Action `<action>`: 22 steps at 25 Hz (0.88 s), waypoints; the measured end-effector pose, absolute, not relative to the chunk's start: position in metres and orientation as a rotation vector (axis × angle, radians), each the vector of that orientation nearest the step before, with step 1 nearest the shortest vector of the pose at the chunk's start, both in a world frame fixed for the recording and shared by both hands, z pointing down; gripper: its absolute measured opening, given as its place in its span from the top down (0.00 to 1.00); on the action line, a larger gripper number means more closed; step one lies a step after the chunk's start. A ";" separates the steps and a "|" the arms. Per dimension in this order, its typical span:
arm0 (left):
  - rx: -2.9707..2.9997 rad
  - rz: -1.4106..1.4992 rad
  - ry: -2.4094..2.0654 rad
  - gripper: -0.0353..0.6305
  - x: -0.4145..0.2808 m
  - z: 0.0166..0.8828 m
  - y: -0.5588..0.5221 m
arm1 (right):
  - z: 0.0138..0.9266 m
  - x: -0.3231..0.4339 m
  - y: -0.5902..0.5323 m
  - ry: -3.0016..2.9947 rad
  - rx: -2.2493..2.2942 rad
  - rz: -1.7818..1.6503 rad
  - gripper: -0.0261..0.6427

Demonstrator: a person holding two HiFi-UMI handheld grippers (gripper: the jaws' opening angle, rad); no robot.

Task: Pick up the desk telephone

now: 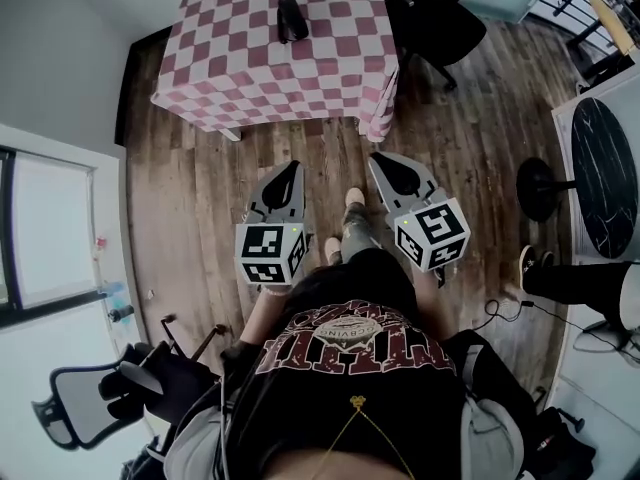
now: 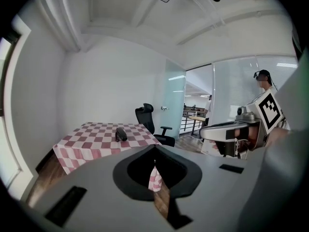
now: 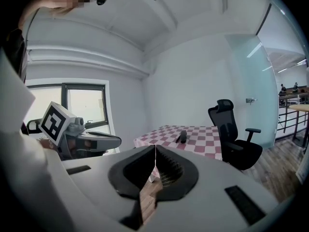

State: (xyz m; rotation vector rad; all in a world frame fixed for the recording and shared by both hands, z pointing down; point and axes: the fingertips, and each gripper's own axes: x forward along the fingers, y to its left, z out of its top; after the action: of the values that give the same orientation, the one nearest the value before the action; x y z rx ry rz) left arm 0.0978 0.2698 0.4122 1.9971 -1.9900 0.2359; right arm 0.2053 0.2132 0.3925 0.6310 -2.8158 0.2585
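The desk telephone (image 1: 291, 18) is a black set lying on a table with a pink-and-white checked cloth (image 1: 240, 78) at the far side of the room. It also shows small in the left gripper view (image 2: 120, 133) and the right gripper view (image 3: 183, 137). My left gripper (image 1: 291, 165) and right gripper (image 1: 381, 158) hang side by side over the wooden floor, well short of the table and pointing toward it. Both are shut with nothing between the jaws: the left gripper's tips meet (image 2: 154, 148), and so do the right gripper's (image 3: 155, 146).
A black office chair (image 1: 440, 13) stands just right of the table. A round black table (image 1: 605, 178) and a person's leg (image 1: 580, 278) are at the right. Another chair (image 1: 90, 408) sits behind me at the left. Wooden floor lies between me and the table.
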 end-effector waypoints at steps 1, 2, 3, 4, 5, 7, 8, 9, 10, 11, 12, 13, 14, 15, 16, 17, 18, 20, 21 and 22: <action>1.996 0.232 -1.992 0.95 0.095 0.412 0.267 | 0.393 0.204 0.210 -2.814 0.632 0.261 0.93; 1.998 0.229 -1.995 0.95 0.093 0.412 0.264 | 0.393 0.202 0.206 -2.813 0.631 0.263 0.93; 2.002 0.229 -1.998 0.95 0.091 0.411 0.260 | 0.393 0.199 0.202 -2.815 0.627 0.264 0.93; 2.006 0.230 -2.001 0.95 0.088 0.410 0.256 | 0.393 0.196 0.197 -2.818 0.620 0.265 0.93; 2.008 0.232 -2.004 0.95 0.086 0.409 0.252 | 0.392 0.192 0.191 -2.821 0.613 0.265 0.93; 2.004 0.250 -2.005 0.95 0.081 0.408 0.246 | 0.390 0.186 0.179 -2.822 0.603 0.264 0.93; 1.999 0.265 -2.004 0.95 0.079 0.409 0.242 | 0.389 0.183 0.172 -2.821 0.602 0.261 0.93; 1.991 0.278 -2.005 0.95 0.075 0.411 0.238 | 0.388 0.181 0.165 -2.821 0.602 0.257 0.93; 1.979 0.284 -2.007 0.95 0.071 0.412 0.232 | 0.387 0.178 0.157 -2.821 0.605 0.251 0.93; 1.966 0.285 -2.010 0.95 0.065 0.414 0.225 | 0.386 0.175 0.149 -2.821 0.609 0.247 0.93; 1.953 0.284 -2.014 0.95 0.060 0.414 0.218 | 0.386 0.173 0.141 -2.823 0.616 0.243 0.93; 1.944 0.284 -2.020 0.95 0.056 0.414 0.211 | 0.385 0.171 0.135 -2.824 0.625 0.242 0.93; 1.941 0.287 -2.027 0.95 0.054 0.413 0.204 | 0.384 0.170 0.128 -2.826 0.636 0.244 0.93; 1.947 0.289 -2.032 0.95 0.054 0.411 0.197 | 0.383 0.170 0.122 -2.828 0.647 0.249 0.93; 1.957 0.285 -2.033 0.95 0.055 0.407 0.189 | 0.382 0.169 0.116 -2.832 0.654 0.256 0.93; 1.971 0.277 -2.032 0.95 0.057 0.404 0.181 | 0.380 0.169 0.111 -2.837 0.657 0.263 0.93; 1.987 0.267 -2.029 0.95 0.060 0.399 0.173 | 0.378 0.168 0.105 -2.843 0.655 0.267 0.93; 2.022 0.260 -2.025 0.95 0.066 0.392 0.158 | 0.374 0.166 0.095 -2.858 0.642 0.275 0.93; 2.040 0.266 -2.025 0.95 0.068 0.388 0.150 | 0.372 0.164 0.090 -2.867 0.631 0.279 0.93; 2.055 0.276 -2.026 0.95 0.071 0.385 0.143 | 0.370 0.162 0.086 -2.875 0.620 0.282 0.93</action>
State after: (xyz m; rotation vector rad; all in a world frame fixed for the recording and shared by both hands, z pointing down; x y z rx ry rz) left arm 0.0709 0.1428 0.3850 2.0553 -2.0264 0.2759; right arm 0.1619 0.0855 0.3699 0.6201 -2.8746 0.2816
